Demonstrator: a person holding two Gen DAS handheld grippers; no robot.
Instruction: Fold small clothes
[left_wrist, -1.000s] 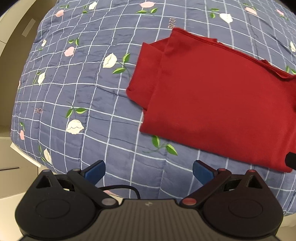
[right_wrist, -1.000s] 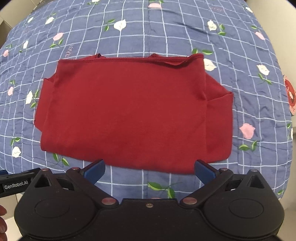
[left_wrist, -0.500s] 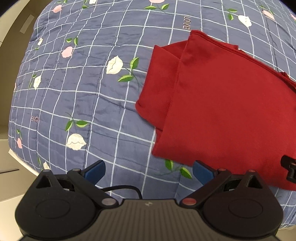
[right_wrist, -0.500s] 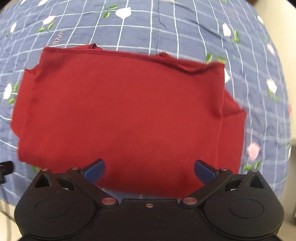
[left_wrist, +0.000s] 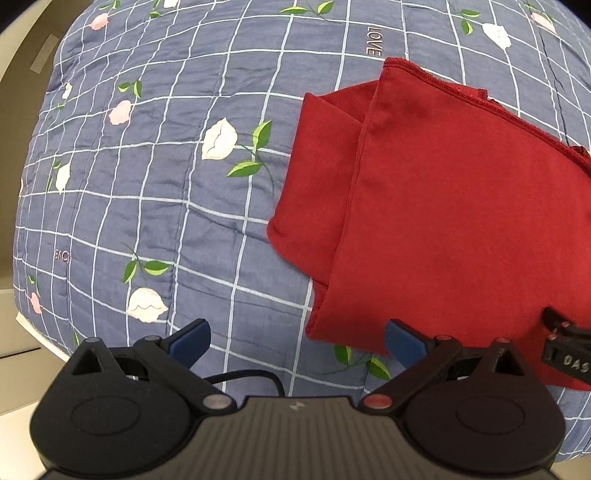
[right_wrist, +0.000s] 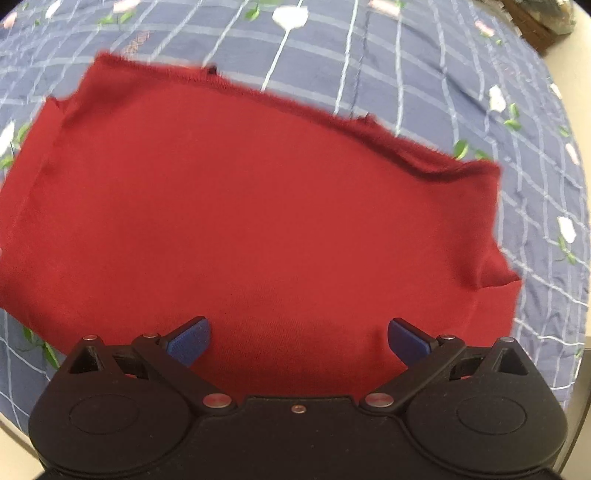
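Work surface covered by a blue quilt (left_wrist: 155, 206) with white grid lines, printed white and pink flowers, green leaves, small "LOVE" lettering. Beige floor (left_wrist: 14, 110) visible past its left edge. Dark wooden object (right_wrist: 532, 29), partly visible, top right. Lighting even.

The quilt (left_wrist: 184, 206) reads "LOVE" and "EACH".

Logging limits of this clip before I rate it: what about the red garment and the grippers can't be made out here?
- Red garment: right part cut off by the left wrist view's edge.
- Garment's near hem: hidden behind the right gripper body in the right wrist view.
- Far hem there: motion-blurred, so seam detail is unreadable.
- Layers folded underneath: hidden by the top layer.
- Left gripper: open over the quilt; contact unclear.
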